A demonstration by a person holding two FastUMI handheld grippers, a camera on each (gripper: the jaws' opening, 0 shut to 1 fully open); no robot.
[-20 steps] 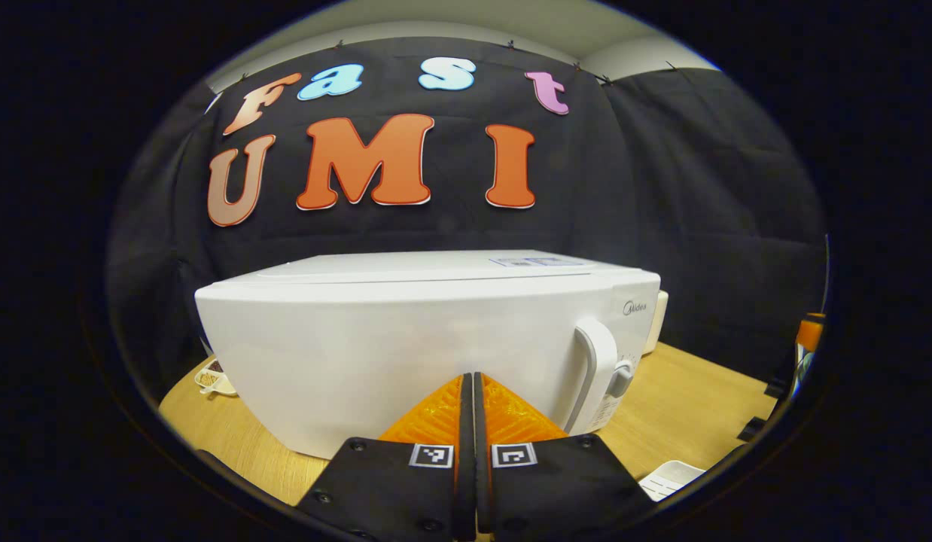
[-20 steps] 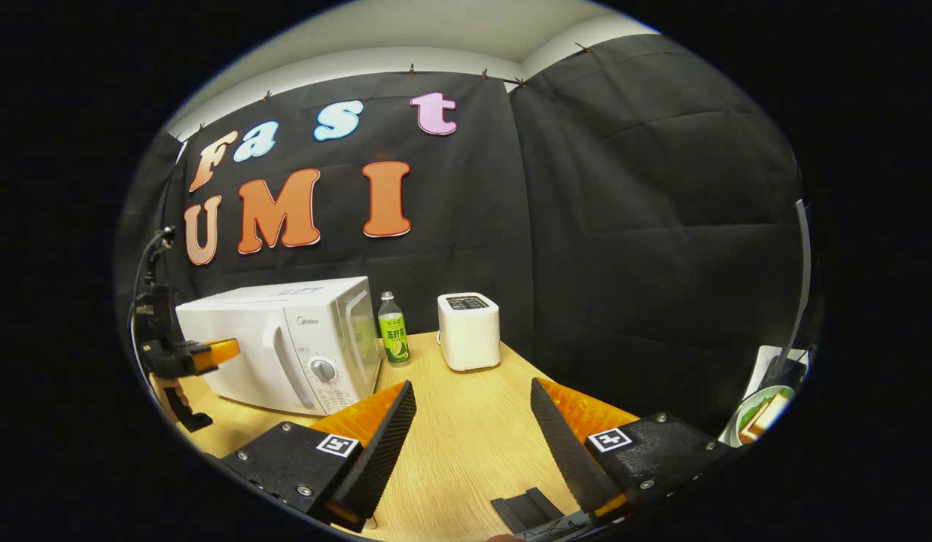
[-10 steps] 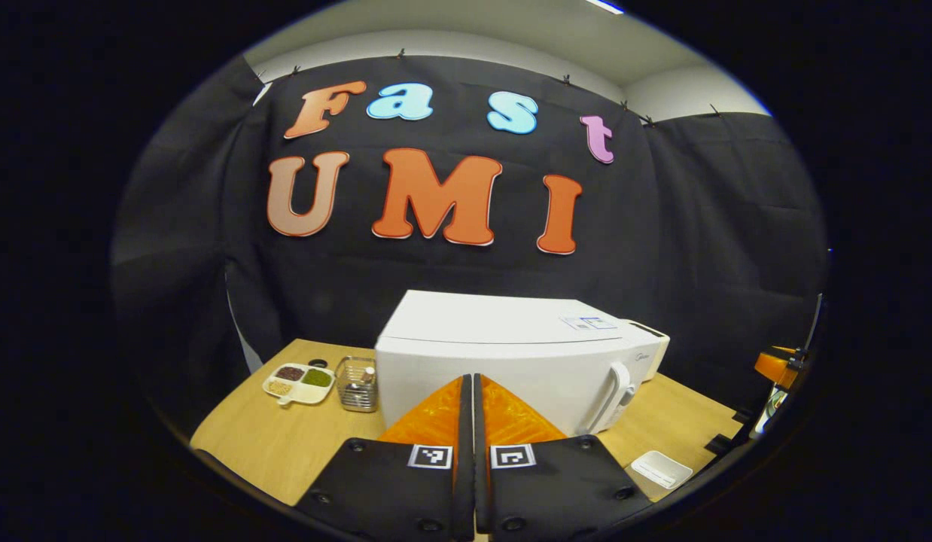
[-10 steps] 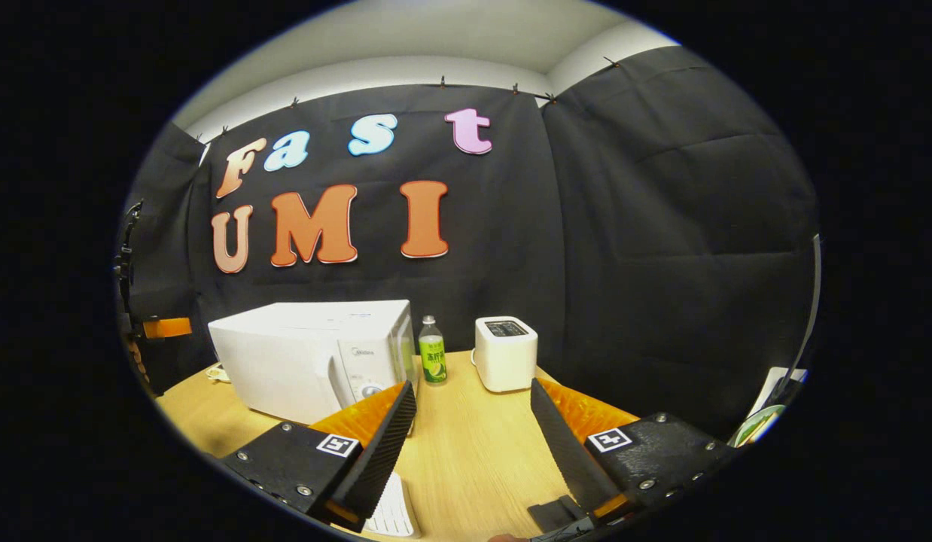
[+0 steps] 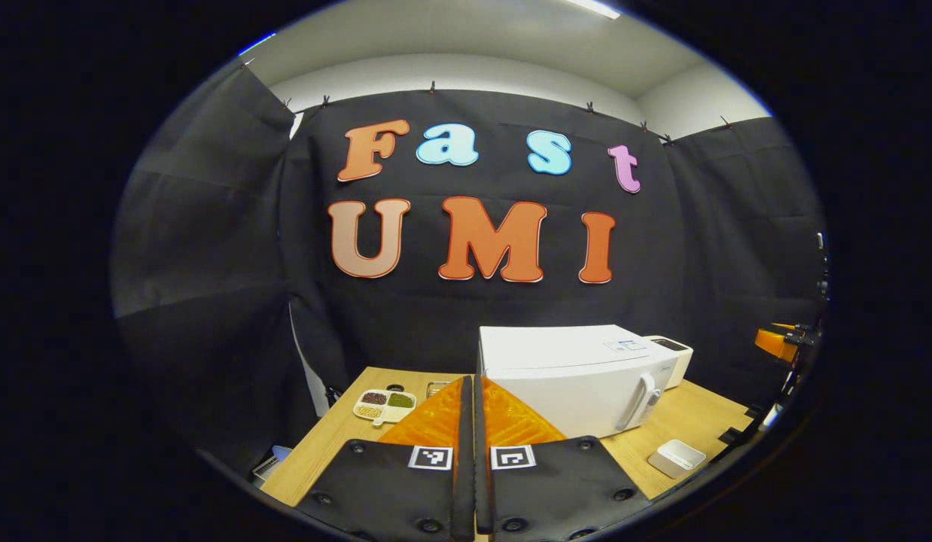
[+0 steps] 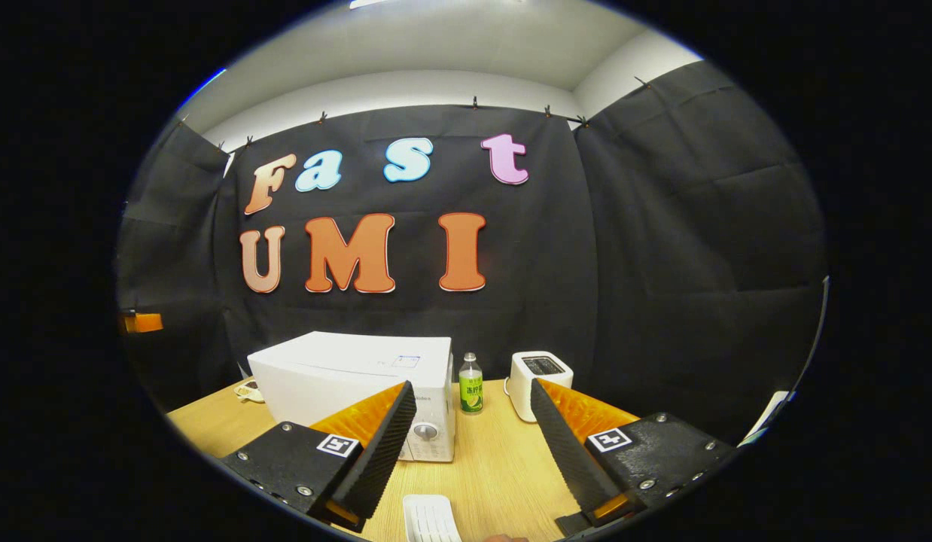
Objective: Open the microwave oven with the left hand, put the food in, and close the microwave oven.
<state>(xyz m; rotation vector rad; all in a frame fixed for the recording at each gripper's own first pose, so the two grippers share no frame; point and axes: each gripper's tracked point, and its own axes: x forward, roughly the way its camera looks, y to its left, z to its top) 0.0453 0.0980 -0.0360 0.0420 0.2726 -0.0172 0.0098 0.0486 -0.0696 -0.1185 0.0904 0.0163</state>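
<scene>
Both grippers pulled back; microwave (image 5: 579, 376) shut on wooden table (image 6: 496, 467).

A staged recording booth made up as a kitchen corner — black cloth wall (image 6: 662, 248) pinned along its top edge under a plain white ceiling (image 5: 466, 45). A wooden table (image 6: 488, 467) carries the white microwave (image 5: 571, 376), door shut. Just to the microwave's right stand a green-labelled bottle (image 6: 470, 384) and a white toaster (image 6: 540, 374); to its left lies a divided dish (image 5: 384, 404) of grains — kitchen props.
</scene>
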